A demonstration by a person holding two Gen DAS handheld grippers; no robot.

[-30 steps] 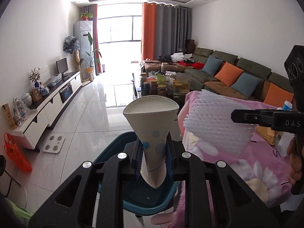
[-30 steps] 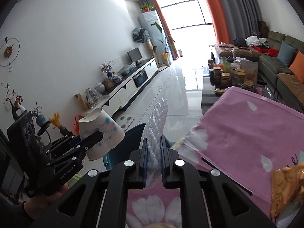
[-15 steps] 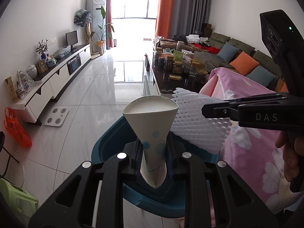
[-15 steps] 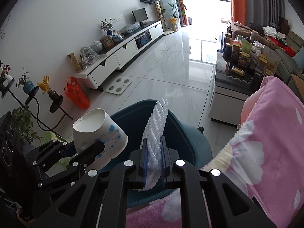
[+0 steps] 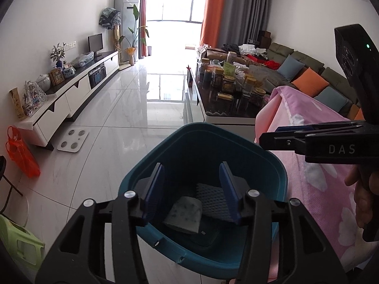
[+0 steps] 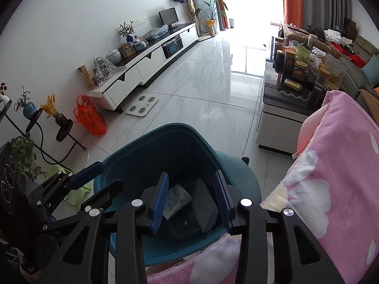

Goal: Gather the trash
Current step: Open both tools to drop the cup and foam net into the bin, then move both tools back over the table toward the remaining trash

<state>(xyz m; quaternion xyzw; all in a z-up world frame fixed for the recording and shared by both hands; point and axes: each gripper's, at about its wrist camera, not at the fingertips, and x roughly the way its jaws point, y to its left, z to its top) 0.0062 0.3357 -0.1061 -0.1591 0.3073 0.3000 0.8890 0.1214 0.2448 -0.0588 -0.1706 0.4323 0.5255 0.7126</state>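
Note:
A teal bin (image 5: 165, 151) (image 6: 142, 146) stands on the floor below both grippers. On its bottom lie a squashed paper cup (image 5: 183, 214) (image 6: 176, 200) and a white foam net (image 5: 210, 196) (image 6: 203, 209). My left gripper (image 5: 191, 190) hangs over the bin, its jaws opening with nothing between them. My right gripper (image 6: 191, 201) is over the bin too, jaws opening and empty. In the left wrist view the right gripper (image 5: 279, 135) comes in from the right; in the right wrist view the left gripper (image 6: 101, 176) is at lower left.
A table under a pink flowered cloth (image 5: 315, 165) (image 6: 336, 165) borders the bin on the right. Beyond stands a low table with jars (image 5: 227, 90), a sofa (image 5: 308, 71), a white TV cabinet (image 5: 71, 94), a floor scale (image 5: 72, 140), an orange bag (image 6: 90, 116) and a green stool (image 5: 19, 243).
Both grippers came down over the bin and opened. The paper cup dropped from the left one and the foam net from the right; both now lie in the bin.

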